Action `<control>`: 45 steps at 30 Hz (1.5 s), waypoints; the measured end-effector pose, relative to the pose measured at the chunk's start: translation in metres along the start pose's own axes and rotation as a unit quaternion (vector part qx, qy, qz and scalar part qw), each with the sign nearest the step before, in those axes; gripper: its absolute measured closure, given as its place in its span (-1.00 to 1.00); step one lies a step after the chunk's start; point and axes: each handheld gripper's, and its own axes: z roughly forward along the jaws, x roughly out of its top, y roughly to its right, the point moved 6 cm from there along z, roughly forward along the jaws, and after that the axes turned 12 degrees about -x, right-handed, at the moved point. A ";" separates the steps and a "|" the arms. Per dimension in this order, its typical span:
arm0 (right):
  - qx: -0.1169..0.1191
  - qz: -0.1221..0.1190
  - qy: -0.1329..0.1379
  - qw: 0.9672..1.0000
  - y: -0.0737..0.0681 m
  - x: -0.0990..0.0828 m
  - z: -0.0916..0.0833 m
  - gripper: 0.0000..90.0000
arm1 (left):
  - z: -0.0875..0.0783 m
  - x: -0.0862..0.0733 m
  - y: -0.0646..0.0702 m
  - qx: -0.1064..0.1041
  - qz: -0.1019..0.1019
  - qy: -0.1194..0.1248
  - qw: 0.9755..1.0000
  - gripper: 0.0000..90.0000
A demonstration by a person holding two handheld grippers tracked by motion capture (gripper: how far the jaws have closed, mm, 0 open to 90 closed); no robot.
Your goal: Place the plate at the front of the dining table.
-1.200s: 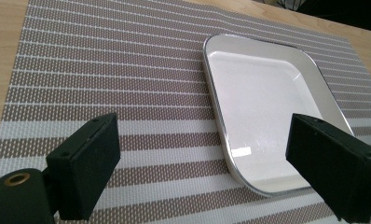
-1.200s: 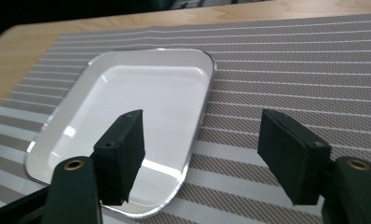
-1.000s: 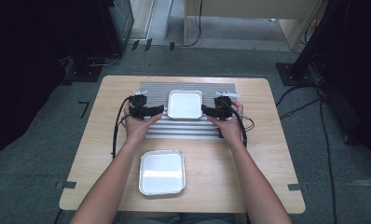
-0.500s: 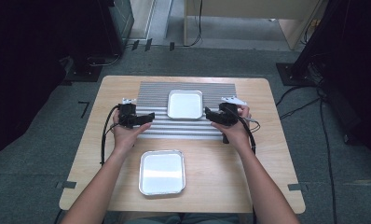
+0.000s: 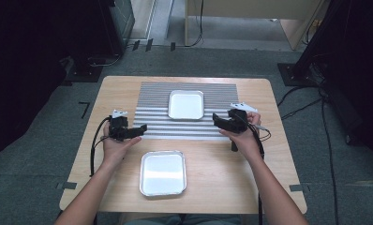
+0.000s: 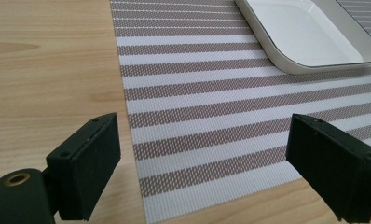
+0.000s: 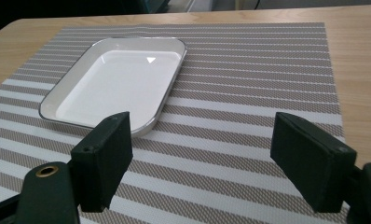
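— Wooden table (image 5: 212, 183) on grey carpet, dark equipment racks on both sides: what do we see first, going from the left?

— We see our left gripper (image 5: 138, 130) at the left edge of the striped placemat (image 5: 152, 119), jaws spread wide with nothing between them. In the left gripper view the jaws hover over the mat's corner.

— And the middle?

— We see a white enamel tray (image 5: 186, 104) sitting on the placemat, far side. A metal tray (image 5: 162, 172) lies on bare wood nearer us, apart from the mat.

— The right?

— Our right gripper (image 5: 217, 120) has just been opening; jaws wide, empty, just right of the white tray, not touching it.
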 end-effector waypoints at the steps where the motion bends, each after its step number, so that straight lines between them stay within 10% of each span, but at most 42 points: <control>1: -0.002 -0.001 0.000 1.000 0.002 -0.002 -0.002 -0.53 | -0.002 -0.001 0.000 -0.001 -0.001 0.003 1.000 -0.78; 45: -0.045 0.017 -0.004 0.999 0.118 -0.096 -0.104 -0.52 | -0.092 -0.094 -0.040 0.032 -0.033 0.000 0.999 -0.78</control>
